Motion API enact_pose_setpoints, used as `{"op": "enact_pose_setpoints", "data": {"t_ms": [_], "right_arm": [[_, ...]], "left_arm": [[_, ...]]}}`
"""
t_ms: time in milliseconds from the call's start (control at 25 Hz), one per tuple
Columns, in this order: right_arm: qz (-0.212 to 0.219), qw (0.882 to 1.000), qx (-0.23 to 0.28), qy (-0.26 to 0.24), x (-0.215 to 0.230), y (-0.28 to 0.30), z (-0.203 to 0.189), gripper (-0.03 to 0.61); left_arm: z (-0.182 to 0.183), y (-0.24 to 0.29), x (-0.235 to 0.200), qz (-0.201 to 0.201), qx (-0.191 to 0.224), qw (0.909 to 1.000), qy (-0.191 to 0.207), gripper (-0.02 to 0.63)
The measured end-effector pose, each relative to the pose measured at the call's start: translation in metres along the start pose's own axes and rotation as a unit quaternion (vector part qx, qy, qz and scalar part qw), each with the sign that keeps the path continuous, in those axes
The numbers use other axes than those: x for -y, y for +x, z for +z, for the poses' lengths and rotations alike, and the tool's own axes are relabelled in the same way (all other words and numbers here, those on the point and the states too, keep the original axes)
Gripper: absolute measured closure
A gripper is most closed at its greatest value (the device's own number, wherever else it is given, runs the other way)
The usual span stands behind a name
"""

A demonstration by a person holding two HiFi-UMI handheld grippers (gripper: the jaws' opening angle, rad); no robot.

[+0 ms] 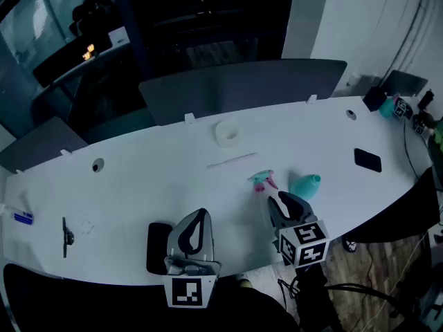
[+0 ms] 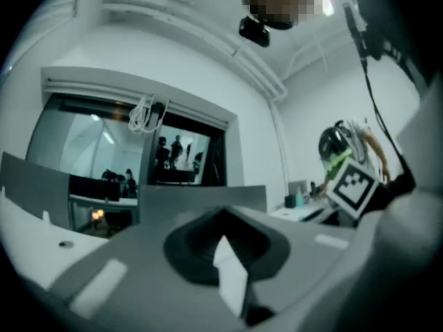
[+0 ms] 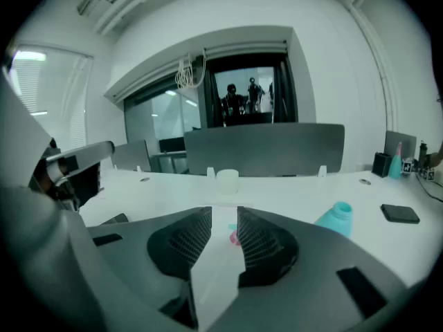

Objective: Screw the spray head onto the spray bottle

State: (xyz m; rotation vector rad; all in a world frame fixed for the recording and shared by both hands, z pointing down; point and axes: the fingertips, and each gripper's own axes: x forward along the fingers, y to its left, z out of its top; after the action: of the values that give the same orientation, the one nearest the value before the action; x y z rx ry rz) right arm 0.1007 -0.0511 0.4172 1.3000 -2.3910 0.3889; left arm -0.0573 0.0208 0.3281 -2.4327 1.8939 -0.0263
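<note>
The spray head [image 1: 263,182], pink and teal, lies on the white table [image 1: 138,185] just beyond the right claw [image 1: 282,203]. The teal bottle [image 1: 306,185] lies on its side just right of the spray head, neck turned away from the person. The two are near each other but apart, and the head is not on the bottle.

The right claw tilts down toward the table with its jaws partly open and nothing between the pads. In the right gripper view the pink of the spray head [image 3: 234,238] shows through the gap, farther along the table, with the bottle [image 3: 336,217] off to the right. The left claw [image 1: 196,220] sits level over the table's near edge, closed tight and empty. A black pad [image 1: 158,247] lies just to its left.

Farther back are a tape roll [image 1: 226,132] and a thin white stick [image 1: 232,160], perhaps a tube. A black phone [image 1: 367,160] lies to the right. At the left edge a small thing carries a blue label [image 1: 23,217], its print too small to read.
</note>
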Motion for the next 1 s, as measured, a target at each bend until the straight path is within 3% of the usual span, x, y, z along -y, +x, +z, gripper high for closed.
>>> {"op": "enact_pose_setpoints", "data": {"t_ms": [120,240,480,760,1000], "right_arm": [[-0.025,0.998,-0.054,0.015,0.001,0.053,-0.014,0.480],[-0.045,0.992,-0.114,0.038,0.001,0.093,-0.038,0.478],[-0.097,0.980,-0.171,0.010,0.015,0.127,-0.053,0.463],[-0.104,0.969,-0.222,0.016,0.021,0.133,-0.069,0.465],[-0.063,0.966,-0.251,0.029,0.012,0.103,-0.090,0.465]], "left_arm": [[-0.012,0.011,-0.036,0.006,-0.011,0.9991,-0.040,0.611],[-0.023,0.025,-0.066,0.005,-0.017,0.9986,-0.050,0.611],[-0.049,0.048,-0.104,-0.006,-0.052,0.9966,-0.063,0.611],[-0.065,0.064,-0.107,-0.022,-0.073,0.9944,-0.074,0.611],[-0.069,0.074,-0.094,-0.038,-0.076,0.9932,-0.081,0.611]]}}
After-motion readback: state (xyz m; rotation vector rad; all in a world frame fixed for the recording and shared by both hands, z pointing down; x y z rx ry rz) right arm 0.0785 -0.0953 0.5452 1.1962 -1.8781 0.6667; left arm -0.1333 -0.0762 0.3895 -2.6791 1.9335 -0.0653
